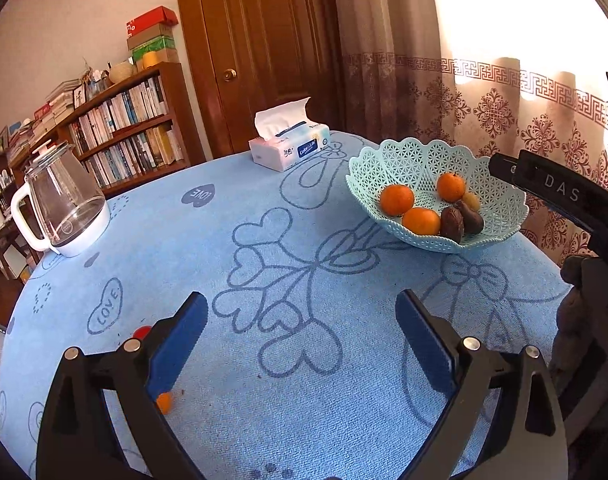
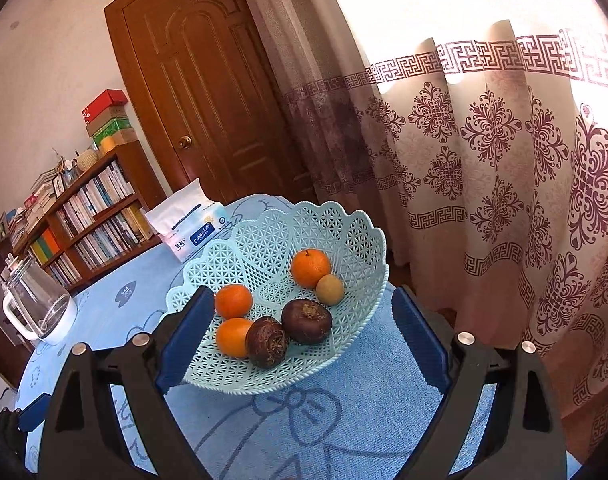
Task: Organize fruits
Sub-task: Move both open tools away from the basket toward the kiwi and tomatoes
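A pale green lattice basket stands at the table's far right. It holds three oranges, two dark brown fruits and a small tan fruit. My left gripper is open over the blue cloth, well short of the basket, with nothing between its pads. A small orange fruit peeks out behind its left finger, beside a red bit. My right gripper is open just in front of the basket, framing the oranges and brown fruits without touching.
A tissue box sits at the far edge of the round table, and a glass kettle at the left edge. A bookshelf, a wooden door and patterned curtains stand behind. One right gripper finger juts in beside the basket.
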A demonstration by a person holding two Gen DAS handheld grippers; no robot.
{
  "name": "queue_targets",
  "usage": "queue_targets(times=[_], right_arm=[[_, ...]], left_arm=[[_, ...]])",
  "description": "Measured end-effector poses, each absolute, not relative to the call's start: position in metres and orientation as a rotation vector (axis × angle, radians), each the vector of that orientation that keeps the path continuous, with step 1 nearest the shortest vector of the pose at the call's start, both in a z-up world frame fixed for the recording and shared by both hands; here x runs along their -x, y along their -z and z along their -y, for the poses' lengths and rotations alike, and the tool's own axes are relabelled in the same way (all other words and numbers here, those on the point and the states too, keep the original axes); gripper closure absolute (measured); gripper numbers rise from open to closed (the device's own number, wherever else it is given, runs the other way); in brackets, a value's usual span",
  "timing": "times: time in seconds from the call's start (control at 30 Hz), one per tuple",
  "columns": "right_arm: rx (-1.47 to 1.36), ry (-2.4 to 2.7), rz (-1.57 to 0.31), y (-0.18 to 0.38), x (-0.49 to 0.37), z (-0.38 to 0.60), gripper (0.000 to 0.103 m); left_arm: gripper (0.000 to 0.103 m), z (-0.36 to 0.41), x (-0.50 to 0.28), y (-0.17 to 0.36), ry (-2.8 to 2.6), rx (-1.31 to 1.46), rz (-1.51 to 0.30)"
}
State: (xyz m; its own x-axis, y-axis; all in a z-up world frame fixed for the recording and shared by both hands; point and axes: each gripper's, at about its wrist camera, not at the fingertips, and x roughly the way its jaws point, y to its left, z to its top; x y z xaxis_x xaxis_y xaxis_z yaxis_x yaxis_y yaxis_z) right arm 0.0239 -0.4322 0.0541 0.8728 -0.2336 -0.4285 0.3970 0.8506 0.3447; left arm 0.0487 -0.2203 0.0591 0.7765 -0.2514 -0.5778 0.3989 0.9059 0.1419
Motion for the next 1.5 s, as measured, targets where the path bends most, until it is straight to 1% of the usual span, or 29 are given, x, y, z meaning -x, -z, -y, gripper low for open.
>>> queue_targets(times=[0.8, 1.5], right_arm=[[-0.365, 0.225, -0.431, -0.052, -0.035, 0.411, 0.011], [-0.258, 0.062, -0.467, -0.051, -0.043, 0.378, 0.011]], left_arm=[[0.009, 0.153, -0.052, -0.053, 0.233, -0.127, -0.618], [0.009, 0.120, -0.056, -0.047, 0.170, -0.077, -0.638]])
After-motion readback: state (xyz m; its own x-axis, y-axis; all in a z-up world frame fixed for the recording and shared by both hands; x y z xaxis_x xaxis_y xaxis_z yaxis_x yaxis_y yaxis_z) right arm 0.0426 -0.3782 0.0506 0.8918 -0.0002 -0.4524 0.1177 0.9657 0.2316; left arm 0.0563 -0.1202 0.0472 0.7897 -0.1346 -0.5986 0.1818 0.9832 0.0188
